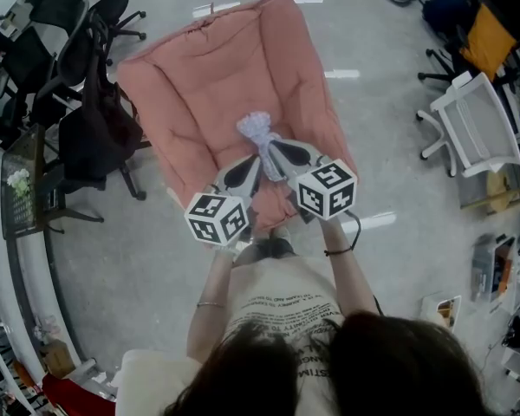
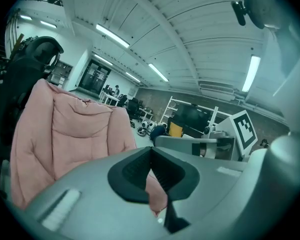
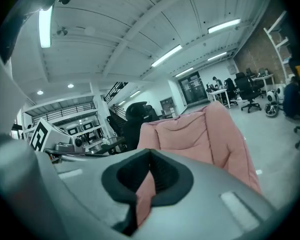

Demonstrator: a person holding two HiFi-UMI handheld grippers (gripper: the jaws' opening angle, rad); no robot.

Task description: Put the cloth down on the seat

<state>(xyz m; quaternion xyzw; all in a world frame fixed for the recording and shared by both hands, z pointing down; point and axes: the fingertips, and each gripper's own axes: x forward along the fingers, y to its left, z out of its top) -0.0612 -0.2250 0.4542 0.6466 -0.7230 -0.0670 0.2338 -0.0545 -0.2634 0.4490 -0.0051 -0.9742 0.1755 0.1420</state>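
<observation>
While my left claw [image 2: 151, 150] and right claw [image 3: 150, 153] are closed, the bunched cloth [image 1: 257, 132] sits at their tips, over the near half of the seat [image 1: 199, 85].

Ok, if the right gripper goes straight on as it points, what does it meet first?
Probably the pale cloth, bunched right at the tip of the right gripper in the head view. Behind it comes the pink chair. Depth is unclear: the gripper's own view shows the chair but no cloth.

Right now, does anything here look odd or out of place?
Only the pale cloth: it is a crumpled bunch over the pink chair's seat, at the tips of the shut left gripper and right gripper, rather than lying flat.
</observation>
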